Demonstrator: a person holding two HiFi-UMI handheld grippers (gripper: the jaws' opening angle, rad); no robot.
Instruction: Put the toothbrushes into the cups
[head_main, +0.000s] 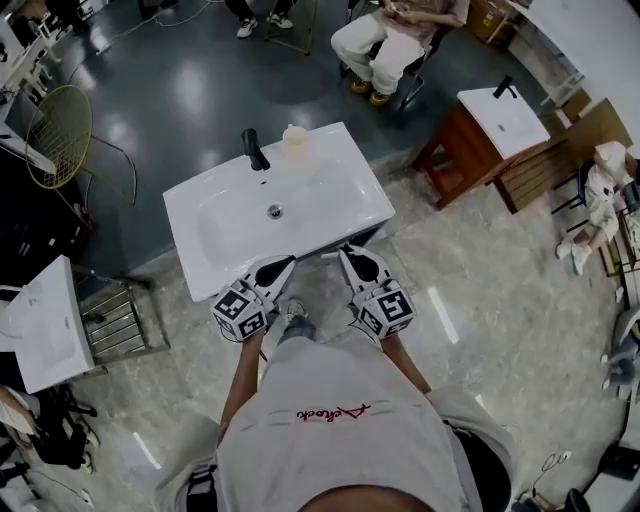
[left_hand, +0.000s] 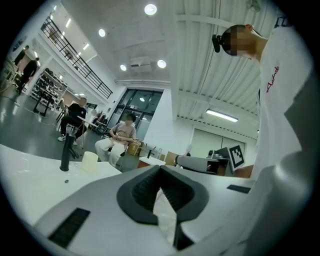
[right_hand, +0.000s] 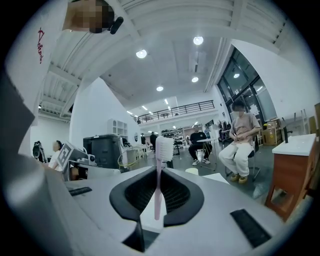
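A pink toothbrush (right_hand: 158, 190) with white bristles stands upright between the jaws of my right gripper (right_hand: 159, 172), which is shut on its handle. My left gripper (left_hand: 160, 167) has its tips meeting, and nothing sticks out of it. In the head view both grippers, left (head_main: 277, 268) and right (head_main: 355, 260), point level over the front edge of a white sink (head_main: 200, 205). A pale cup (head_main: 294, 141) stands at the sink's back rim beside the black faucet (head_main: 254, 150). The same cup (left_hand: 90, 161) shows in the left gripper view.
A second white basin (head_main: 45, 320) stands at the left and a metal rack (head_main: 120, 320) beside it. A wooden cabinet with a basin (head_main: 480, 135) is at the right. A person sits on a chair (head_main: 395, 45) beyond the sink.
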